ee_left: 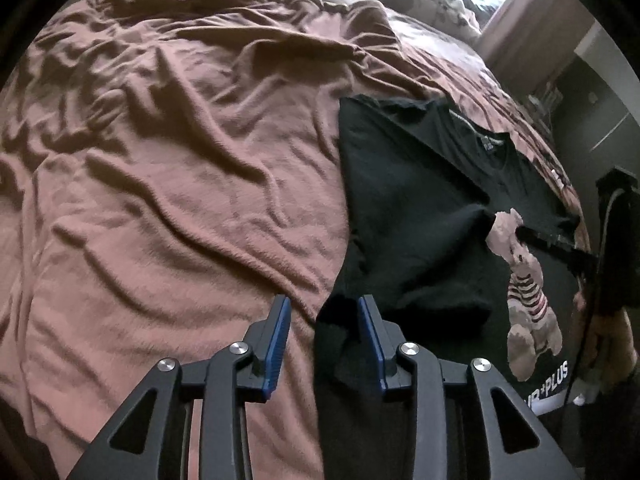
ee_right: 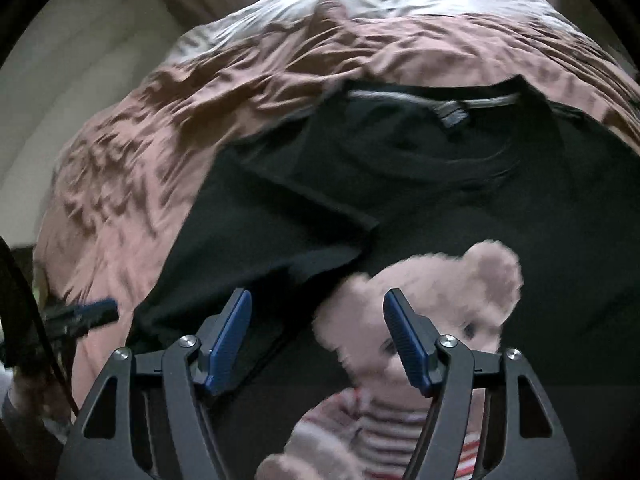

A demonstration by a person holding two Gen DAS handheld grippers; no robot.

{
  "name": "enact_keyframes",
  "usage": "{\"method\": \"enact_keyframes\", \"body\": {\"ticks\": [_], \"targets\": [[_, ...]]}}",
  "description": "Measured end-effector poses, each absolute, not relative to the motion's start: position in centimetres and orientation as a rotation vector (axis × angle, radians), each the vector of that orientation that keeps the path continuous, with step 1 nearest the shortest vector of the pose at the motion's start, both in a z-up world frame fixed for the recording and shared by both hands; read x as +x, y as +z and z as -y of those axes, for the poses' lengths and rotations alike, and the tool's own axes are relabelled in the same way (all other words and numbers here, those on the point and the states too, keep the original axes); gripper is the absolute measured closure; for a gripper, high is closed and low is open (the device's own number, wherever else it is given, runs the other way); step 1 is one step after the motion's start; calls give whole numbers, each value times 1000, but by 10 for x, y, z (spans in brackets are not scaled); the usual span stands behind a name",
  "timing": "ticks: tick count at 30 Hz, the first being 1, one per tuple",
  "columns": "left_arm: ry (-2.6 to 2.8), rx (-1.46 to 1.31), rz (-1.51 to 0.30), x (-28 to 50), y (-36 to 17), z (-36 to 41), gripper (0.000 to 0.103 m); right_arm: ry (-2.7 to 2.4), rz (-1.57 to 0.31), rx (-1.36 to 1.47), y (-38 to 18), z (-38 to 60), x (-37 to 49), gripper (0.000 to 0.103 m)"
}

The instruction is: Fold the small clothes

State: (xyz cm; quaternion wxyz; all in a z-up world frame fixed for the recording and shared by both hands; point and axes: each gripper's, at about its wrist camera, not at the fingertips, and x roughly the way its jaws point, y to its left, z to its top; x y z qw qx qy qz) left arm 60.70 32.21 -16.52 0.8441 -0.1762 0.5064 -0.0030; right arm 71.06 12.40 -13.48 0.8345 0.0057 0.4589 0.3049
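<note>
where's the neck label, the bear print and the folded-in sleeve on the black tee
neck label (ee_right: 452, 117), right wrist view, on the tag's middle
bear print (ee_left: 528, 304), left wrist view, on its striped torso
folded-in sleeve (ee_right: 304, 196), right wrist view, mid-fabric

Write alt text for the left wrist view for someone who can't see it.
A black T-shirt with a teddy bear print lies partly folded on a wrinkled brown bedspread. The left tool hangs open over the shirt's near edge.

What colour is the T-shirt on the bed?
Black T-shirt with a teddy bear print; clearest in the right wrist view.
</note>
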Motion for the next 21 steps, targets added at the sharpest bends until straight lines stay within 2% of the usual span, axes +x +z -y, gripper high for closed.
{"method": "enact_keyframes", "body": {"ticks": [2,11,12,13,15,18,21], "targets": [[-1,-379,-1065,600,-163,-324,66,686,-988,-21,-136,-134,699,50],[39,-405,-1039,561,-142,-327,66,767,-1042,-103,-146,-165,681,51],[43,-404,-1036,558,-140,-327,66,764,-1048,-116,-149,-168,680,54],[50,-398,-1034,553,-137,-327,66,756,-1058,-138,-155,-173,679,59],[60,-387,-1031,546,-133,-328,66,741,-1079,-181,-164,-182,676,87],[85,-379,-1029,533,-129,-333,66,710,-1056,-245,-168,-189,667,101],[105,-381,-1027,522,-128,-338,66,704,-1050,-283,-160,-193,659,102]]}}
